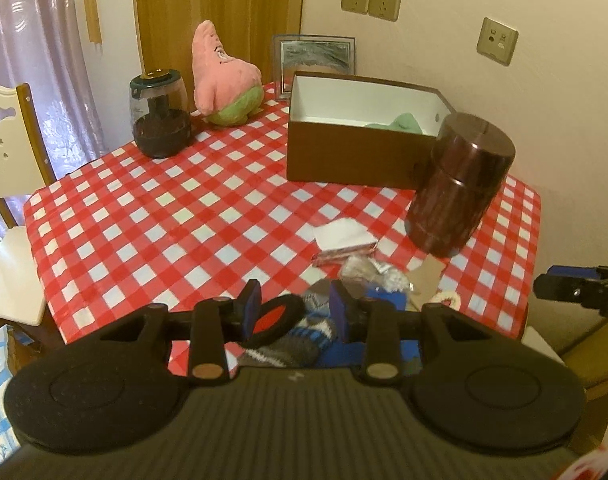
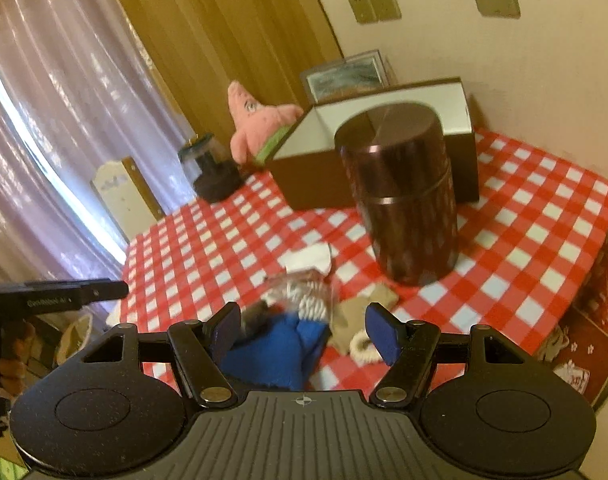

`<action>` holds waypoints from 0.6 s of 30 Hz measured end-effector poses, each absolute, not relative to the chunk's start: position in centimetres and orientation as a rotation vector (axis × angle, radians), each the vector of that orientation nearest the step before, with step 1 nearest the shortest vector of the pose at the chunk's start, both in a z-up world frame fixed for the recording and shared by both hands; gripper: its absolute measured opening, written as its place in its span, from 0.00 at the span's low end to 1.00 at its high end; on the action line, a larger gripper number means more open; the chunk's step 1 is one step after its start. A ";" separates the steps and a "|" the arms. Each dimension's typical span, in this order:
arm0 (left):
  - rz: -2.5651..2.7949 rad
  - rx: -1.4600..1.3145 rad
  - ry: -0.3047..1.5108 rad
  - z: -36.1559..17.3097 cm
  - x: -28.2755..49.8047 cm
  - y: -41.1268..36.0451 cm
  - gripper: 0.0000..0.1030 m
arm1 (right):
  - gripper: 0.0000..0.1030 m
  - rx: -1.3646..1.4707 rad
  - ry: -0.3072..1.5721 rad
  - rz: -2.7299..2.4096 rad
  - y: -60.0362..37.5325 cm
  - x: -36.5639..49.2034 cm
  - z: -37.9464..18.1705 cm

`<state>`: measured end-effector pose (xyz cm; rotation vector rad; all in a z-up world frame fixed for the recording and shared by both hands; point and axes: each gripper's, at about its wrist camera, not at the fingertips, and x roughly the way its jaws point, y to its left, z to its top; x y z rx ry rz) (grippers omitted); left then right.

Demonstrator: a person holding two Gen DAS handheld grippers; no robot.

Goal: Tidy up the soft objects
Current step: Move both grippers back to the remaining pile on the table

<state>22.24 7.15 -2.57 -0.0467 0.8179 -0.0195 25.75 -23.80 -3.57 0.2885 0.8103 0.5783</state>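
Soft items piled at the near edge of the checked table (image 1: 144,216).

The left gripper (image 1: 296,308) is held partly open over a patterned sock (image 1: 304,332); the right gripper (image 2: 304,332) is spread open above a blue cloth (image 2: 280,356). Nothing is gripped. A brown box (image 1: 343,152) stands behind.

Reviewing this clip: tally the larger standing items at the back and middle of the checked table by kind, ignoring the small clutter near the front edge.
Pink star-shaped plush toy: 1
Open brown cardboard box with white lining: 1
Jars and canisters: 2 (clear glass jar with dark contents, dark brown cylindrical canister)
Framed picture: 1
Total: 5
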 end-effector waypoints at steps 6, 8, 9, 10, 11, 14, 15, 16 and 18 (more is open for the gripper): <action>-0.023 -0.063 0.846 -3.6 21.0 7.5 0.33 | 0.67 0.252 0.856 0.587 -22.3 24.4 -5.0; -0.022 -0.065 0.853 -4.0 20.7 7.5 0.33 | 0.67 0.246 0.868 0.591 -21.9 24.2 -5.4; -0.020 -0.066 0.858 -4.2 20.6 7.5 0.33 | 0.67 0.243 0.876 0.592 -21.7 24.1 -5.7; -0.018 -0.067 0.863 -4.4 20.5 7.6 0.33 | 0.67 0.239 0.883 0.594 -21.6 24.0 -5.9; -0.015 -0.069 0.870 -4.7 20.4 7.6 0.33 | 0.67 0.234 0.888 0.597 -21.5 24.0 -6.1; -0.009 -0.077 0.887 -5.4 20.2 7.6 0.33 | 0.67 0.210 0.904 0.599 -21.1 24.0 -6.7; -0.008 -0.078 0.893 -5.6 20.2 7.6 0.33 | 0.67 0.204 0.909 0.602 -21.0 24.1 -6.9; -0.007 -0.079 0.897 -5.8 20.2 7.5 0.33 | 0.67 0.198 0.914 0.601 -20.9 24.1 -7.2; -0.005 -0.080 0.905 -6.2 20.1 7.4 0.33 | 0.67 0.178 0.918 0.597 -20.8 24.2 -7.5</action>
